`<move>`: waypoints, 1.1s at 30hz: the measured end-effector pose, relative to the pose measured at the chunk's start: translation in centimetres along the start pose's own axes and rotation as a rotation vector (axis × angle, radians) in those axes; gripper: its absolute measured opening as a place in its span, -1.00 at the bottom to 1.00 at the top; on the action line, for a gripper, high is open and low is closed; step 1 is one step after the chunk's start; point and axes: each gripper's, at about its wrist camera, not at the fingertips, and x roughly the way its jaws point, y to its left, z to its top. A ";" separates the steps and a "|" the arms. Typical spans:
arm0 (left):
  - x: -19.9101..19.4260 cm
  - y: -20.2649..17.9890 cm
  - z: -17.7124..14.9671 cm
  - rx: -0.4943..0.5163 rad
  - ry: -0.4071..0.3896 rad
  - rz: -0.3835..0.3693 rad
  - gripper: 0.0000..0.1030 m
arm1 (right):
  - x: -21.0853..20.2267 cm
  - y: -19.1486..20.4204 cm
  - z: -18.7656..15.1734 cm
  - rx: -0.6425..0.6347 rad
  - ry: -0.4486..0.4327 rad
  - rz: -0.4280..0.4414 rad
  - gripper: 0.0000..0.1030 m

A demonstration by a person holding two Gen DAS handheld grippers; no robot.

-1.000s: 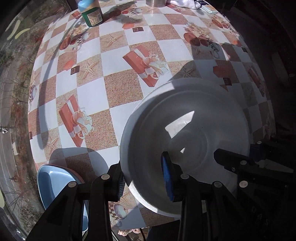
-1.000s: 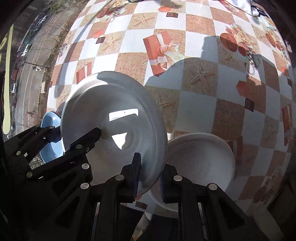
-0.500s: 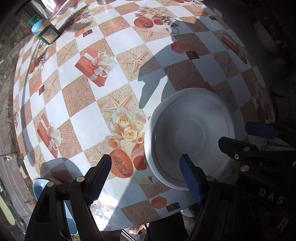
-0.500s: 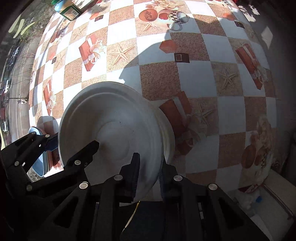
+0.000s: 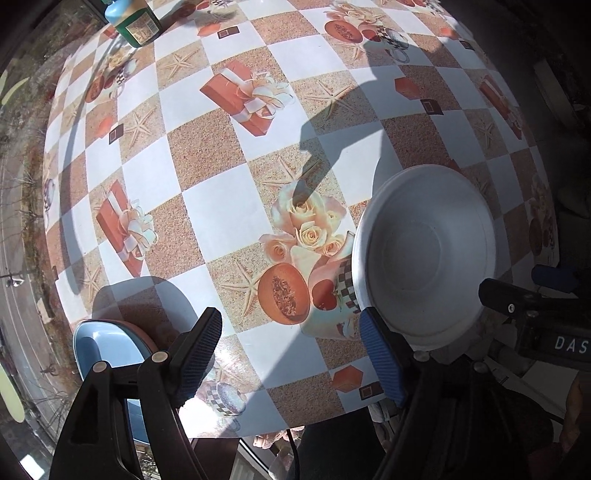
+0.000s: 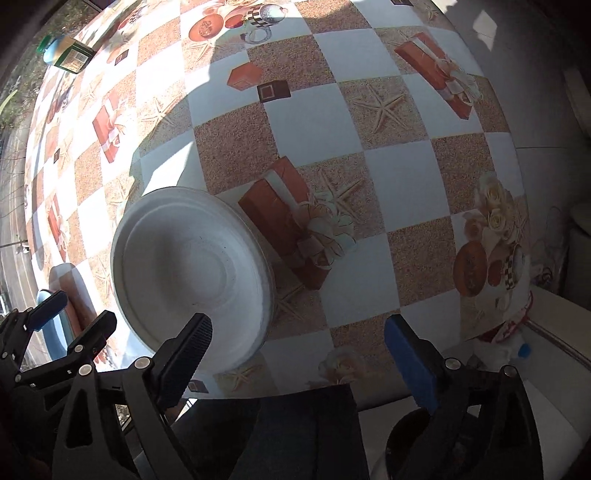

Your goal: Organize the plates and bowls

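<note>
Resting on the near edge of the patterned table (image 5: 221, 206), the white plate (image 6: 192, 266) is lying flat on top of a white bowl, whose rim is showing as a second edge along the plate's far right side. Round as it is, the plate is offering no long axis; what matters is which rim arc is facing the jaws. From the right gripper (image 6: 295, 354) it is lying forward and to the left, its near rim just beyond the black left finger (image 6: 184, 354), outside the gap; nothing is sitting between the fingers. That gripper's jaws are opening wide, pressing on nothing. From the left gripper (image 5: 291, 358) the same plate (image 5: 424, 254) is lying forward and to the right, its near rim just past the blue right pad (image 5: 380, 365), again outside the gap. Those jaws are standing well apart and empty. Further out, left of the left gripper's black finger, a light blue dish (image 5: 107, 350) is sitting at the table's edge on something reddish, and it is probably the next piece to be gathered; the left hand is plainly the nearer one. A green bottle (image 5: 135, 20) is standing at the far side.
</note>
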 end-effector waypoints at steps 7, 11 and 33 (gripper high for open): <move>-0.7 -0.7 0.1 0.028 -0.017 -0.001 0.55 | 0.0 0.2 -0.2 -0.020 0.006 0.001 0.85; -0.7 -1.0 0.3 0.024 -0.013 -0.004 0.55 | -0.1 -0.1 -0.4 -0.027 0.013 -0.003 0.85; -0.3 -2.3 1.1 0.031 -0.016 -0.005 0.55 | 3.0 0.7 -1.2 -0.019 0.052 -0.002 0.85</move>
